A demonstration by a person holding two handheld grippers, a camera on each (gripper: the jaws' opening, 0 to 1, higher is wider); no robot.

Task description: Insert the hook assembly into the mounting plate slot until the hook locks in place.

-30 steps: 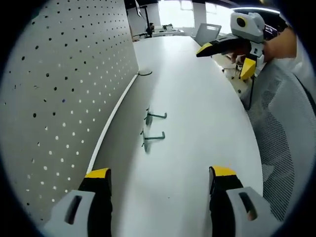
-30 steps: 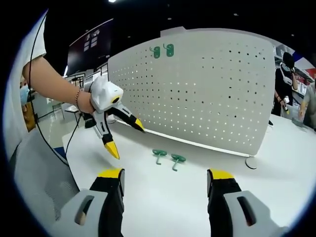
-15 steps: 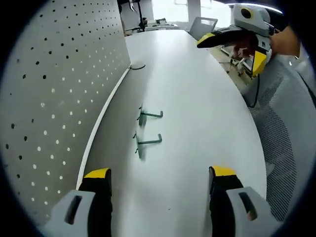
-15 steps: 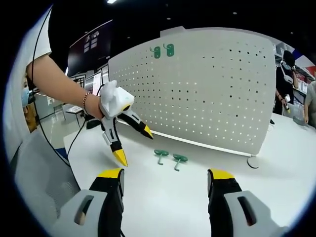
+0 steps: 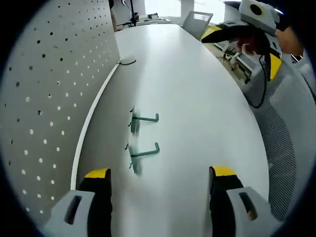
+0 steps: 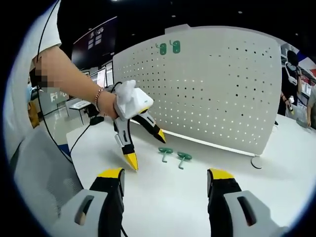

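Green hooks — near hook (image 5: 143, 154) and far hook (image 5: 143, 120) — lie on the white table (image 5: 197, 98) beside the pegboard (image 6: 222, 89); left gripper (image 5: 158, 197) and right gripper (image 6: 165, 197) gape wide, holding nothing. Approach step — next, jaws must straddle one hook's stem

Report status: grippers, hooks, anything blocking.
Left gripper open, empty, near the hooks. Right gripper open, empty. Two green hooks loose on white table, two on pegboard. Nothing blocking.
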